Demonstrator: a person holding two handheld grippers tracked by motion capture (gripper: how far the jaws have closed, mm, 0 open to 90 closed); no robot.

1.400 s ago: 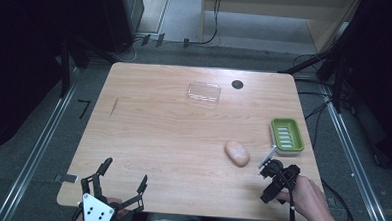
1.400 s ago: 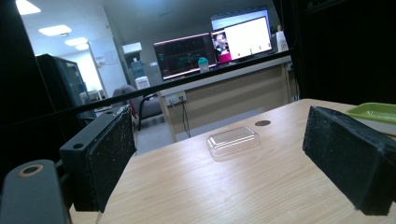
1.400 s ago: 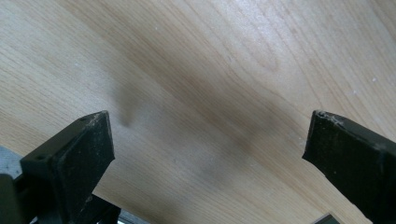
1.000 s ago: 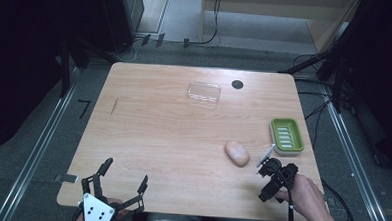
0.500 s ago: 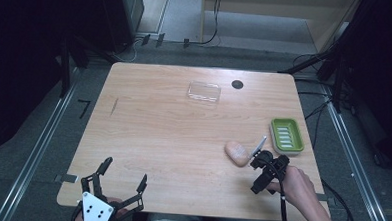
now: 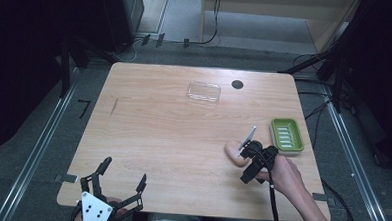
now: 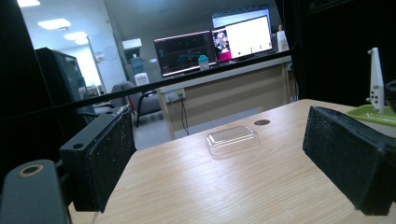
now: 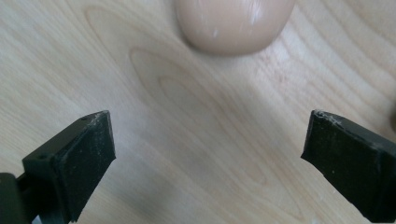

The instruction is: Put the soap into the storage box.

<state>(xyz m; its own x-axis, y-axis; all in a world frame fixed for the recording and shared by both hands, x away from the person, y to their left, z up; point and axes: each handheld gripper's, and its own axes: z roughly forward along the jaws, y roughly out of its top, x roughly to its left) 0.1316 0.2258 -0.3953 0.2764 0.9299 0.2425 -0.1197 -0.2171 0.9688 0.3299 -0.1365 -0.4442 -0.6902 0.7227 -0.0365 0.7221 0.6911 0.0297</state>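
A peach soap bar (image 6: 233,153) lies on the wooden table (image 6: 173,134), right of centre. My right gripper (image 6: 247,162) is open just to the soap's right, tilted down at the wood. In the right gripper view the soap (image 8: 233,21) sits at the top edge, ahead of the wide-apart jaws of the right gripper (image 8: 210,135), and nothing is between them. A green soap dish (image 6: 286,135) stands at the table's right edge. My left gripper (image 6: 122,173) rests open at the near left corner. In its own view the left gripper (image 7: 224,154) holds nothing.
A clear plastic lid (image 6: 204,91) lies at the far middle, with a black round grommet (image 6: 237,84) beside it. In the left gripper view the lid (image 7: 232,139) and the green dish (image 7: 373,114) lie ahead. Cables and dark stands surround the table.
My right gripper has moved left and away from the front edge, up to the soap bar. The left gripper has stayed put.
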